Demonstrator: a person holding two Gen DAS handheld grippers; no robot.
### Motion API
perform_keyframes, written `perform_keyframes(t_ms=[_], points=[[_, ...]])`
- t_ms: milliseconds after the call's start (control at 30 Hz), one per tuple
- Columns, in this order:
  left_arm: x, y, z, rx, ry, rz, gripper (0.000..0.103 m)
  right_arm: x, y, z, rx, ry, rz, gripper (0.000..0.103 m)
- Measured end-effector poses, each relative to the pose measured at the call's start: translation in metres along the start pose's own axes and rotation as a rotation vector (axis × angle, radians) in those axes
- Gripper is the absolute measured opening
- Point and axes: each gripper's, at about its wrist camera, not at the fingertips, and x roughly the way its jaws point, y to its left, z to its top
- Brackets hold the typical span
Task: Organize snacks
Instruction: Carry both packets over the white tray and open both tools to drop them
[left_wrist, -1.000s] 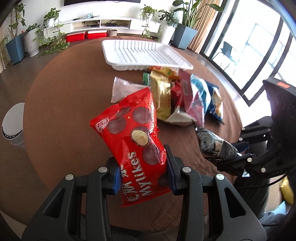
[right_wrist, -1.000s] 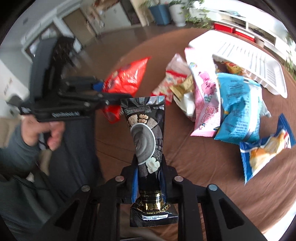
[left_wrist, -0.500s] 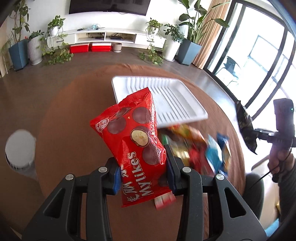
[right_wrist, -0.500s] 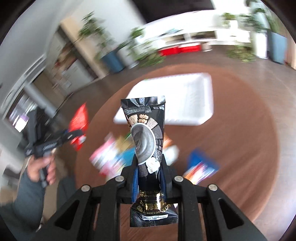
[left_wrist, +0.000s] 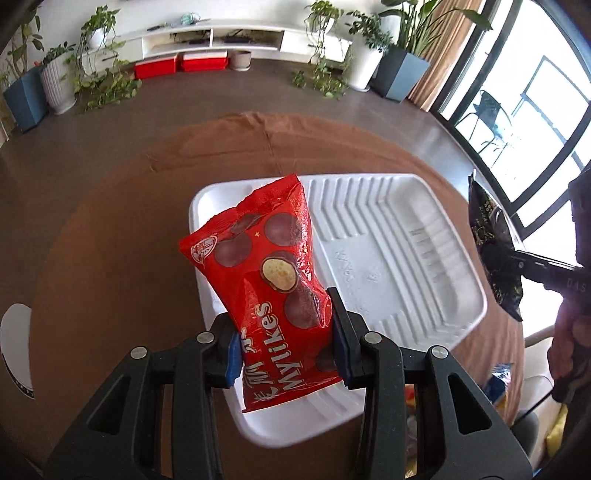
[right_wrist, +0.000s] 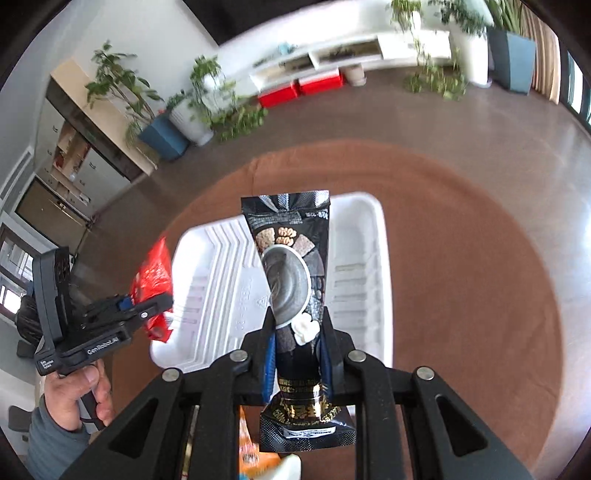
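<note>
My left gripper (left_wrist: 284, 341) is shut on a red Mylikes snack bag (left_wrist: 269, 280) and holds it upright above the left part of a white ribbed tray (left_wrist: 399, 258). My right gripper (right_wrist: 297, 350) is shut on a black snack pouch (right_wrist: 291, 273), held upright over the same tray (right_wrist: 218, 280). The black pouch also shows at the right edge of the left wrist view (left_wrist: 495, 254). The red bag (right_wrist: 153, 284) and left gripper show at the left of the right wrist view. The tray has nothing in it.
The tray sits on a round table with a brown cloth (left_wrist: 110, 240). Loose snack bags lie at the near edge, partly visible (left_wrist: 498, 380) and under my right gripper (right_wrist: 255, 454). A white bin (left_wrist: 14, 347) stands on the floor at left.
Both grippers have swung from the snack pile to above the tray, each keeping its bag. The tray now lies directly below both; the pile has slipped to the near edge.
</note>
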Motion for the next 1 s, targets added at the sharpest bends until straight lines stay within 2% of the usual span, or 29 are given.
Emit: perform_keyframes(t_ms=[233,500,567,767,867,933,1000], points=[[0.045,0.003,0.002,0.015,0.04,0.017,0.036,0.04,0.003,-0.003,-0.013,0.06,-0.028,0.021],[0.062,-0.006,0.001,0.066,0.045,0.061,0.037,0.066,0.0,-0.009,-0.007,0.092,-0.091,0.022],[0.067,-0.009,0.001,0.076,0.043,0.069,0.038,0.067,-0.001,-0.01,-0.003,0.092,-0.091,0.025],[0.065,-0.009,0.002,0.089,0.043,0.079,0.039,0.07,0.0,-0.015,-0.006,0.092,-0.102,0.028],[0.058,-0.009,-0.002,0.083,0.032,0.084,0.043,0.067,0.0,-0.018,-0.01,0.089,-0.107,0.036],[0.046,-0.008,-0.005,0.08,0.01,0.097,0.052,0.06,-0.001,-0.016,-0.005,0.065,-0.116,0.041],[0.031,-0.007,-0.006,0.077,-0.024,0.108,0.06,0.045,-0.003,-0.015,0.012,0.033,-0.107,0.054]])
